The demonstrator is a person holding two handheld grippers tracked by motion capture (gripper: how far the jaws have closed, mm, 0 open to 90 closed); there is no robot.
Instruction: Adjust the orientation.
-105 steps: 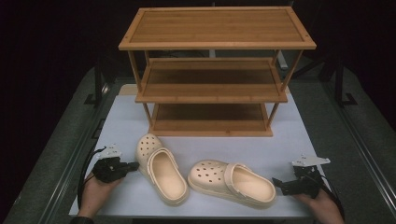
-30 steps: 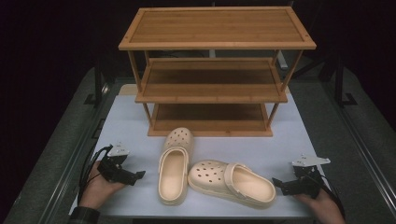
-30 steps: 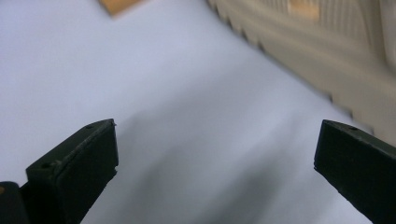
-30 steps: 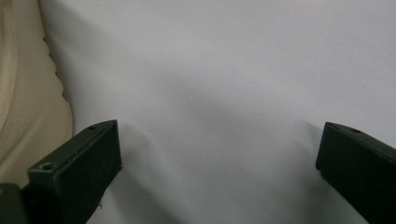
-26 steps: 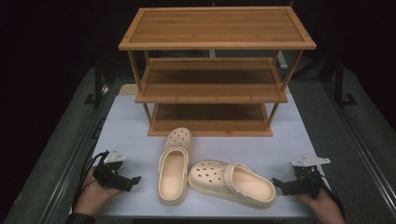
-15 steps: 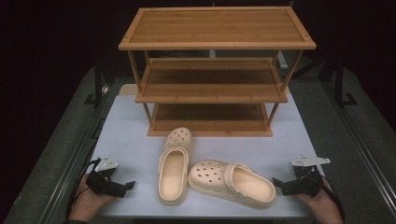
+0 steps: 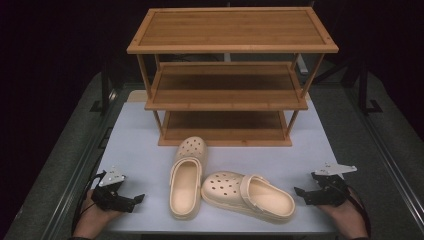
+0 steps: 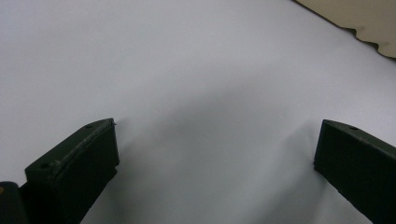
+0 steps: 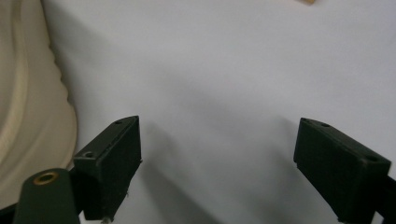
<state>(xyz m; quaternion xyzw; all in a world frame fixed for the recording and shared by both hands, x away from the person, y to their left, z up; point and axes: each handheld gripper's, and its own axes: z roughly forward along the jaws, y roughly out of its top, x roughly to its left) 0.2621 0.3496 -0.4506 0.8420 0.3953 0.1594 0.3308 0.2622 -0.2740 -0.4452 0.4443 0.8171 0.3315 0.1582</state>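
Two cream clogs lie on the white table top (image 7: pixel 140 145) in front of a wooden three-tier rack (image 7: pixel 227 75). One clog (image 7: pixel 186 177) points its toe toward the rack. The other clog (image 7: pixel 247 195) lies crosswise, toe against the first one's side. My left gripper (image 7: pixel 136 200) rests open at the front left, apart from the clogs, over bare white surface (image 8: pixel 201 93); a clog's edge (image 8: pixel 364 18) shows at the top right of its view. My right gripper (image 7: pixel 299 192) sits open at the front right, just off the crosswise clog's heel (image 9: pixel 28 102).
The rack's three shelves carry nothing and stand at the back of the table. Dark grey rails (image 7: pixel 80 165) run along both sides of the white top. Dark floor lies beyond them. A hand (image 7: pixel 345 215) holds each gripper at the front edge.
The left clog was turned from lying slanted to pointing toe-first at the rack. The left gripper then drew back toward the front left corner. The right gripper stayed still.
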